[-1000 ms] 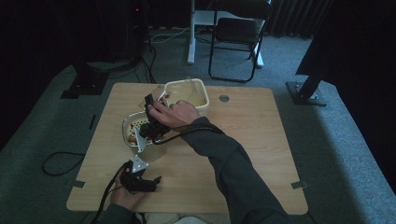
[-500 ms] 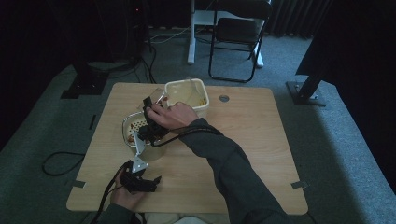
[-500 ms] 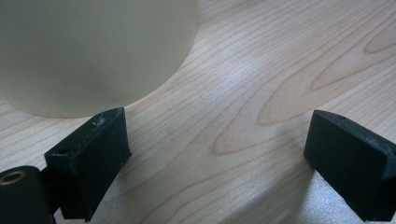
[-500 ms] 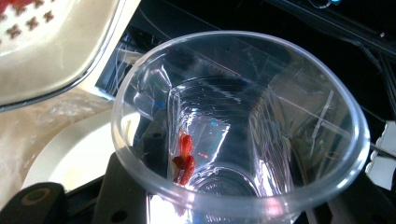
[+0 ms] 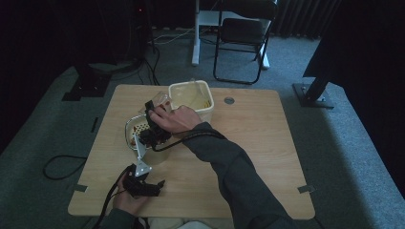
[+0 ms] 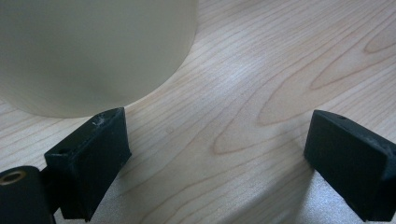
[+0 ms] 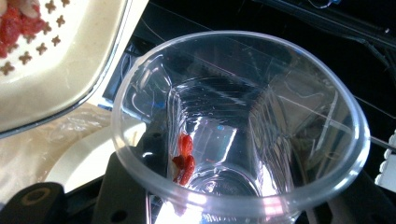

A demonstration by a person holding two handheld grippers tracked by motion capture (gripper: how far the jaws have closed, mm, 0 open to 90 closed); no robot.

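Clear plastic cup (image 7: 238,126) clamped in the right tool (image 5: 154,125), tipped mouth toward the camera beside a cream perforated strainer (image 7: 56,56) holding red bits, with a few red scraps (image 7: 184,158) stuck inside near the cup's bottom. Left tool (image 5: 143,183) resting low on the wooden desk (image 5: 258,143) near its front edge, jaws spread wide and empty, with a pale cream container (image 6: 93,51) just beyond the left jaw.
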